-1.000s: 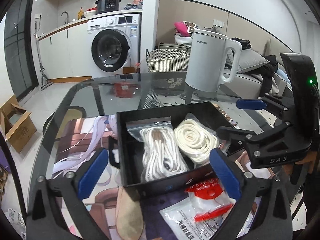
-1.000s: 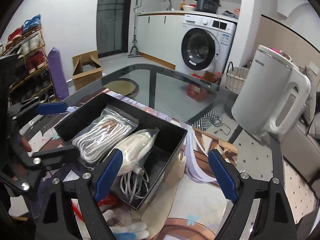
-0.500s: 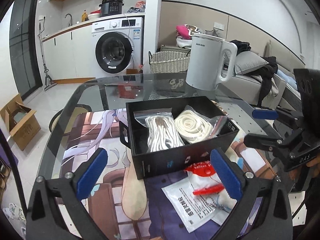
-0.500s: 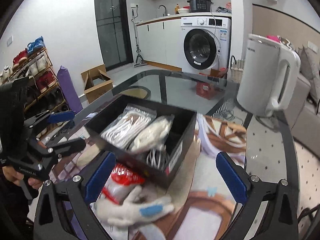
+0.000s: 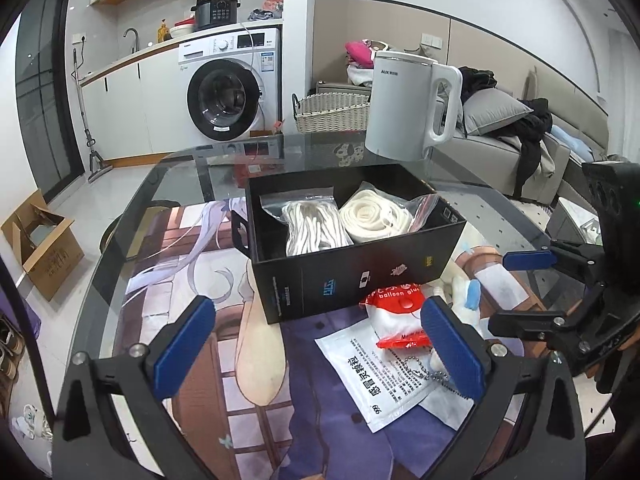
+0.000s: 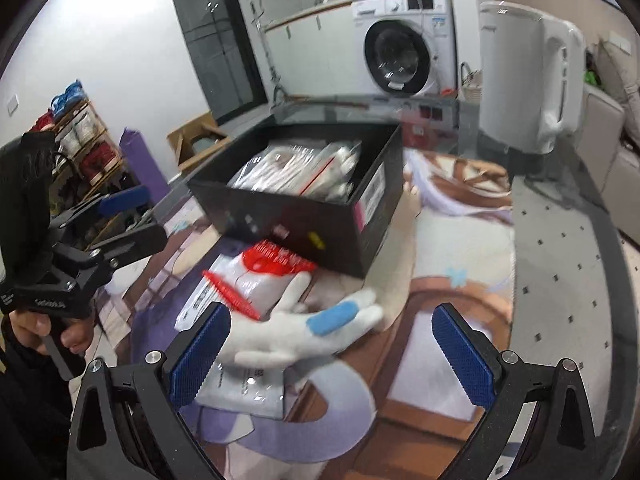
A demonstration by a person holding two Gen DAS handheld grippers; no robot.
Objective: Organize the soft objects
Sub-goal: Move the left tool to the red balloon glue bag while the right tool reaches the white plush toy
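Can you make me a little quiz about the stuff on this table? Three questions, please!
1. True or false: the black cardboard box is empty.
2. Which thing lies nearest the right claw? A) the tall white electric kettle B) the white plush toy with a blue patch C) the woven wicker basket
3. Fill in: the red-and-white balloon glue packet lies on the printed mat, just in ____ of the box.

Key: 1 false, two clear bags of white rope are inside. 2 B. 3 front.
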